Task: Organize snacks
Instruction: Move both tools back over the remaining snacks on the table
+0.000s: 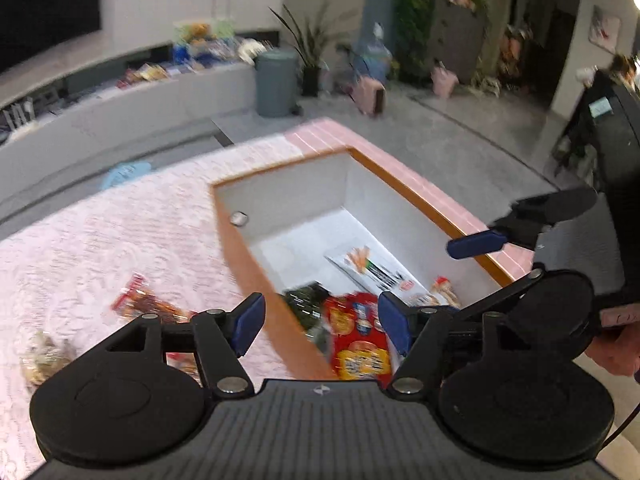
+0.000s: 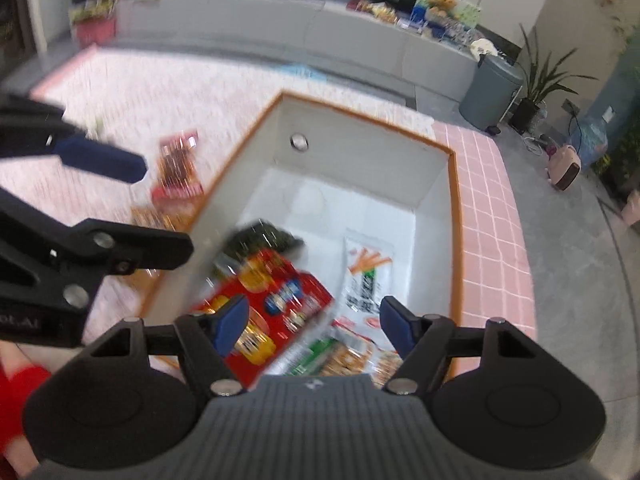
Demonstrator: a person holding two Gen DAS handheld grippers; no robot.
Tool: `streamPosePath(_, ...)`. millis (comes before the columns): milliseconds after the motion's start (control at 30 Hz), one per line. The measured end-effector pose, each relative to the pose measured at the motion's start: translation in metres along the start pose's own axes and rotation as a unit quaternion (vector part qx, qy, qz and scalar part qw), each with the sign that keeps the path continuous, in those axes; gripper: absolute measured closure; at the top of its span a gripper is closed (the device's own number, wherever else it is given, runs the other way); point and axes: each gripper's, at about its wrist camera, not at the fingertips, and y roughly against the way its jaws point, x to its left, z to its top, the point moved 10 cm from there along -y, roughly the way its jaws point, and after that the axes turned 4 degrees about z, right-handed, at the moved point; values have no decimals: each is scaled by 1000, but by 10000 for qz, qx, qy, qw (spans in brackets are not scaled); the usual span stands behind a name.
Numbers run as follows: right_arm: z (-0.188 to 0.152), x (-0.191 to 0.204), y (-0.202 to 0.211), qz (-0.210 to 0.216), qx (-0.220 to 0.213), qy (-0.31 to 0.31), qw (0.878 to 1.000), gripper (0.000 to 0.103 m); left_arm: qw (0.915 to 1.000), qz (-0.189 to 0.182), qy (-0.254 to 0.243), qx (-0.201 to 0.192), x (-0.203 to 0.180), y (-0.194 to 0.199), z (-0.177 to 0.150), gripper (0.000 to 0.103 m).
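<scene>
A white box with an orange rim (image 1: 244,256) (image 2: 454,200) stands on the pink table. Inside lie a red snack pack (image 1: 356,340) (image 2: 276,300), a dark green pack (image 1: 304,300) (image 2: 260,238), a white pack with orange sticks (image 1: 368,268) (image 2: 366,272) and a cracker pack (image 2: 340,356). My left gripper (image 1: 320,320) is open and empty over the box's near left rim. My right gripper (image 2: 312,320) is open and empty above the red pack. A red and brown snack pack (image 1: 144,304) (image 2: 178,164) lies on the tablecloth left of the box.
A clear bag of snacks (image 1: 44,356) lies at the table's left. More packs (image 2: 160,218) lie by the box's left wall. The pink tiled table edge (image 2: 492,216) runs right of the box. A grey bin (image 1: 276,80) and plants stand on the floor beyond.
</scene>
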Motion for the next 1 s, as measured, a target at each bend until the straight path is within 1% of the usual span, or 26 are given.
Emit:
streamPosePath(33,3,3,2,8,-116,-104,9999,28,9999,94,17,-120,7,5,-1,27)
streamPosePath(67,6,6,5,34,-244,-193,9995,23,9996,183,39,-230,14,10,-1,27)
streamPosePath(100,9,10,8,84,-401,-279,9988,23,9989,292,82,-347,22,14,-2,27)
streamPosePath(167,15,20,12,213,-651,-389,9969,23,9978,447,203,-450,37,20,-4,27)
streamPosePath(267,23,41,14,461,-933,-496,9933,21,9960,570,507,-462,62,26,-11,27)
streamPosePath(333,27,56,11,529,-1053,-541,9916,21,9938,696,695,-521,76,30,-17,27)
streamPosePath(433,32,75,5,308,-1221,-591,9903,21,9928,833,733,-452,95,29,-30,27)
streamPosePath(500,35,90,1,284,-1325,-561,9892,21,9912,978,804,-400,107,28,-38,27)
streamPosePath(633,40,115,-11,405,-1381,-546,9881,21,9868,1160,1086,-311,137,30,-57,28)
streamPosePath(767,46,134,-29,456,-1392,-563,9876,21,9855,1062,1322,-111,159,28,-71,31)
streamPosePath(867,49,142,-45,422,-1299,-687,9882,21,9857,847,1455,-61,172,26,-80,31)
streamPosePath(933,50,147,-56,413,-1223,-797,9884,22,9842,888,1534,-9,180,22,-88,31)
streamPosePath(1000,50,153,-65,441,-1180,-850,9884,22,9809,1009,1661,21,191,18,-96,31)
